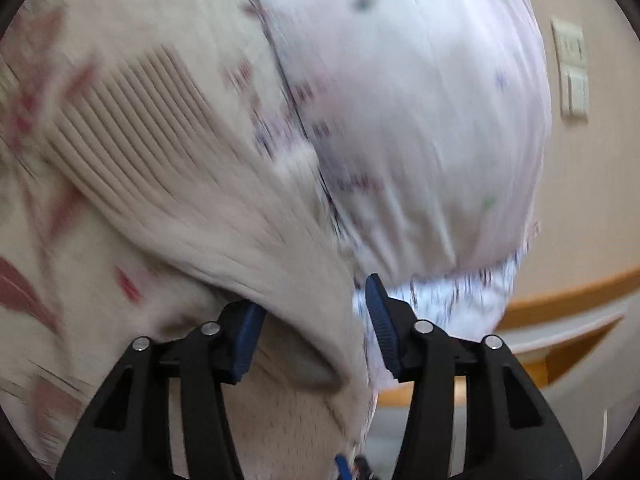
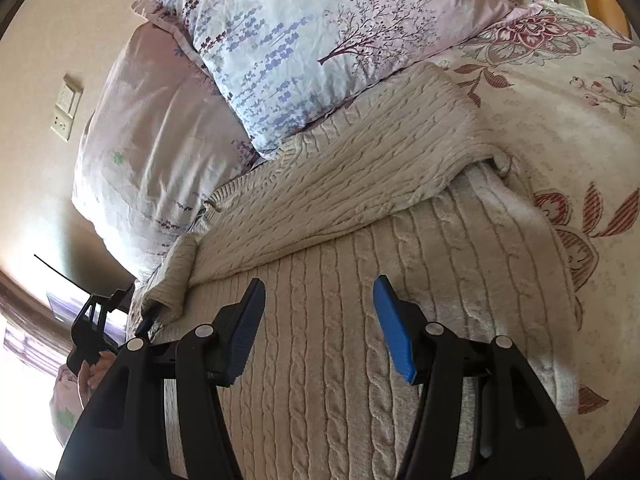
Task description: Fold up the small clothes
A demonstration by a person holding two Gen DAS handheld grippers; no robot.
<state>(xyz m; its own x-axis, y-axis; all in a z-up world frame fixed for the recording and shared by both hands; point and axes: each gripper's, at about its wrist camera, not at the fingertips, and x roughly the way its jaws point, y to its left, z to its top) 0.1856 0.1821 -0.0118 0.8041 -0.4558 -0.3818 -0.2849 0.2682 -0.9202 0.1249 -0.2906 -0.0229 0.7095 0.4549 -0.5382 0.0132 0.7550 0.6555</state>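
A cream cable-knit sweater point(image 2: 340, 280) lies on the bed, with one sleeve point(image 2: 340, 184) folded across its body. My right gripper point(image 2: 320, 328) is open just above the sweater's body, holding nothing. In the blurred left wrist view, my left gripper point(image 1: 312, 332) has its jaws apart with a fold of the sweater point(image 1: 224, 216) lying between the blue pads point(image 1: 380, 320). The left gripper also shows in the right wrist view point(image 2: 100, 320) at the sweater's left edge, by the sleeve cuff point(image 2: 168, 292).
The floral bedspread point(image 2: 580, 120) lies under the sweater. Two pillows point(image 2: 304, 40) point(image 2: 152, 140) sit at the head of the bed. A beige wall with a switch plate point(image 2: 66, 106) is behind. A wooden bed frame point(image 1: 560, 304) edges the mattress.
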